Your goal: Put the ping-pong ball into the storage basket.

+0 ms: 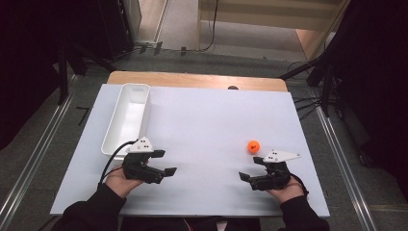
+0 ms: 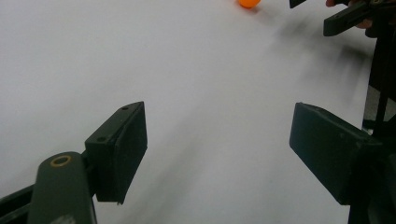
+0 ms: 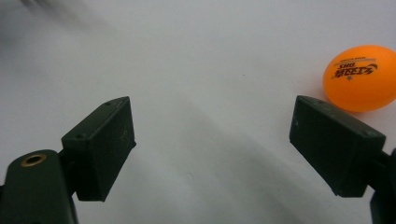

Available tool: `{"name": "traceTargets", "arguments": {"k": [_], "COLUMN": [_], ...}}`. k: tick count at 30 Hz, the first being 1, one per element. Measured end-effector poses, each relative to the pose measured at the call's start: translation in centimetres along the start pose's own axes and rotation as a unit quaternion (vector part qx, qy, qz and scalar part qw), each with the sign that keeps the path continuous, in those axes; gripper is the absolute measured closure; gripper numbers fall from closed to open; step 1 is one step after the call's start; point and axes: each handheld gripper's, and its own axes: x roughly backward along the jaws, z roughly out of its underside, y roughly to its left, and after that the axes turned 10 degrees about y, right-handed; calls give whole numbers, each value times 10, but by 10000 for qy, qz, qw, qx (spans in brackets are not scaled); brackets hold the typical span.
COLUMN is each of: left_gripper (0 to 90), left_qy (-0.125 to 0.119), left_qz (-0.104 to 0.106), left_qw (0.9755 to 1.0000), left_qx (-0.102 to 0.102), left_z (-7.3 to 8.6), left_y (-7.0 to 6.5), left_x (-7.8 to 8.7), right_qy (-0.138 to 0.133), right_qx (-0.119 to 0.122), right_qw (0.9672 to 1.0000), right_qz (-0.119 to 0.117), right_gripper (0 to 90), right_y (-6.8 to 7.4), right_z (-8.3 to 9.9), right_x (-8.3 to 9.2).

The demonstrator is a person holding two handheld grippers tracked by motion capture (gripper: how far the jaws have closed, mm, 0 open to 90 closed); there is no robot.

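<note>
An orange ping-pong ball [image 1: 253,146] with black print lies on the white table sheet [image 1: 207,120], right of centre. My right gripper [image 1: 251,168] rests just in front of it, jaws open and pointing left, nothing between them. In the right gripper view the ball [image 3: 360,77] sits beyond the right jaw, outside the open gap of the gripper [image 3: 212,140]. My left gripper [image 1: 166,162] is held near the front left, jaws open and empty, pointing right. In the left gripper view its jaws [image 2: 215,140] frame bare sheet, with the ball [image 2: 249,3] far off at the top edge.
A long white tray [image 1: 144,113] stands empty at the back left, its near end close to my left gripper. A strip of wooden tabletop [image 1: 192,79] shows past the sheet's far edge. The right gripper [image 2: 345,16] appears far off in the left gripper view.
</note>
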Motion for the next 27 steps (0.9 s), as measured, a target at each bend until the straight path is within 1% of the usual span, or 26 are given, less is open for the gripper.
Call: {"name": "traceTargets", "arguments": {"k": [1, 4, 5, 8, 12, 16, 20, 24, 27], "left_gripper": [180, 178, 150, 149, 149, 149, 150, 150, 150], "left_qy": [-8, 12, 40, 9, 41, 19, -59, -83, -84], "left_qz": [9, 14, 19, 48, 43, 26, 71, 96, 159], "left_qw": [10000, 10000, 10000, 10000, 10000, 10000, 9999, 9999, 9998], "left_qx": [2, 4, -4, 23, -45, -76, -64, -96, -121], "left_z": [-1, -4, -6, -10, -16, -23, -30, -39, -45], "left_y": [0, 2, 2, 3, 5, 5, 7, 9, 8], "left_x": [-1, -2, -3, -5, -6, -6, -6, -8, -10], "right_qy": [3, -1, 2, 6, 10, 7, 7, 61, 82], "right_qx": [37, 35, 38, 48, 95, 70, 83, 55, 69], "right_qw": [10000, 10000, 10000, 10000, 9999, 9999, 9998, 9998, 9998], "right_qz": [1, 7, -10, -53, -81, -119, -155, -188, -180], "right_gripper": [127, 127, 127, 127, 127, 128, 127, 127, 127], "right_y": [0, 1, 1, 2, 1, -1, -1, 0, 0], "right_z": [0, 0, 1, 1, 0, 0, -1, -1, -1], "right_x": [0, 0, 0, 0, -1, -1, -1, -1, -1]}}
